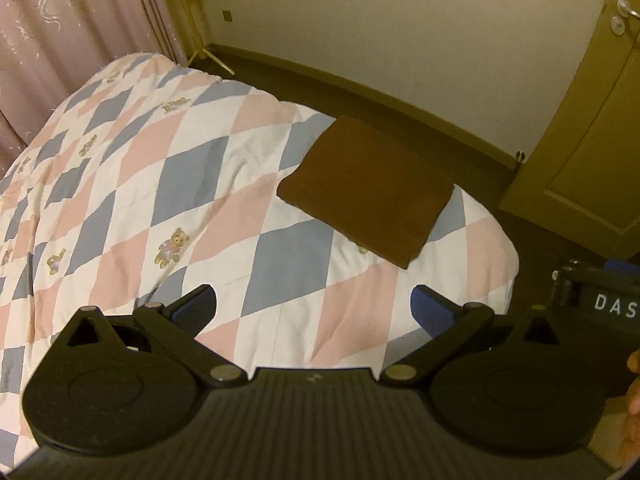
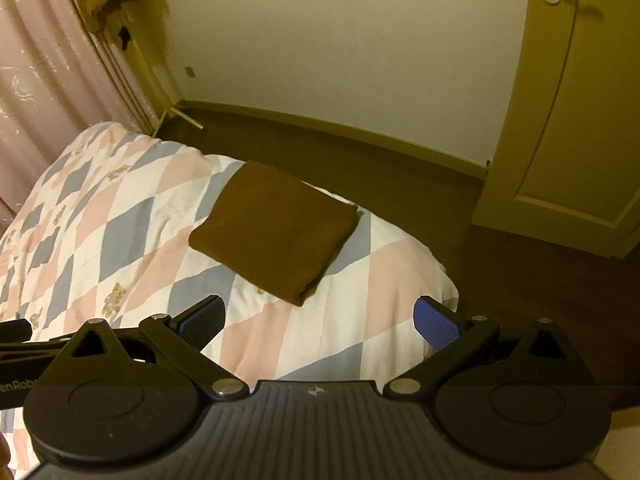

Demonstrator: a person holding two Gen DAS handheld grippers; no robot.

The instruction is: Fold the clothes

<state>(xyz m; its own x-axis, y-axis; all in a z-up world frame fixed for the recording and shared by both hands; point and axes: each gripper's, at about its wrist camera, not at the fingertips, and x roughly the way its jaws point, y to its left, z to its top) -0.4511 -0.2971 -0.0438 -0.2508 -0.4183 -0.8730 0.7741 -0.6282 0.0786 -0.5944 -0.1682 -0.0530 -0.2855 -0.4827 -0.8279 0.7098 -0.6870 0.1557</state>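
A brown garment (image 1: pixel 366 188) lies folded into a flat rectangle near the corner of the bed, on a quilt (image 1: pixel 168 200) of pink, blue and white diamonds. My left gripper (image 1: pixel 314 306) hovers open above the quilt, short of the garment, with nothing between its blue pads. In the right wrist view the same folded garment (image 2: pixel 274 230) rests ahead of my right gripper (image 2: pixel 318 320), which also stands open and empty over the quilt (image 2: pixel 120 224).
Dark floor (image 2: pixel 500 280) borders the bed's far and right sides. A door (image 2: pixel 568 128) stands at the right, pink curtains (image 1: pixel 60 32) at the left. The other gripper's body (image 1: pixel 600 300) and a hand (image 1: pixel 634 400) show at the right edge.
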